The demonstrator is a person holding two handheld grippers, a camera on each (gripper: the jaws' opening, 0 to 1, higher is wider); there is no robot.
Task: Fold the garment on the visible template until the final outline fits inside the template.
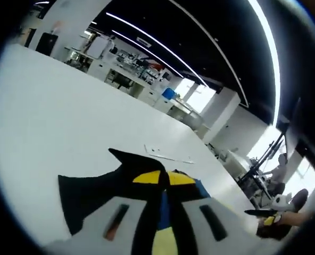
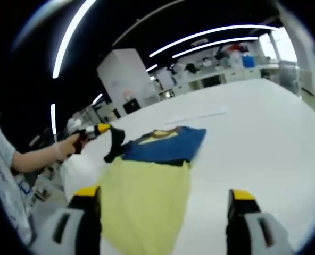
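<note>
The garment lies on the white table (image 2: 264, 122), with a yellow body (image 2: 147, 212), a blue panel (image 2: 168, 144) and a black part (image 2: 115, 141). My left gripper (image 1: 164, 179) is shut on the black cloth (image 1: 93, 194), which runs up between its yellow-tipped jaws. In the right gripper view, the left gripper (image 2: 96, 130) holds that black part lifted at the garment's far left corner. My right gripper (image 2: 164, 194) is open, its jaws wide apart over the near yellow edge, nothing pinched. A thin pale template strip (image 2: 200, 114) lies beyond the garment.
The pale strip (image 1: 168, 155) lies on the table (image 1: 67, 117) just past the cloth. A hand with the right gripper (image 1: 266, 217) shows at the lower right. Benches, shelves and a seated person (image 1: 280, 170) stand beyond the table's far edge.
</note>
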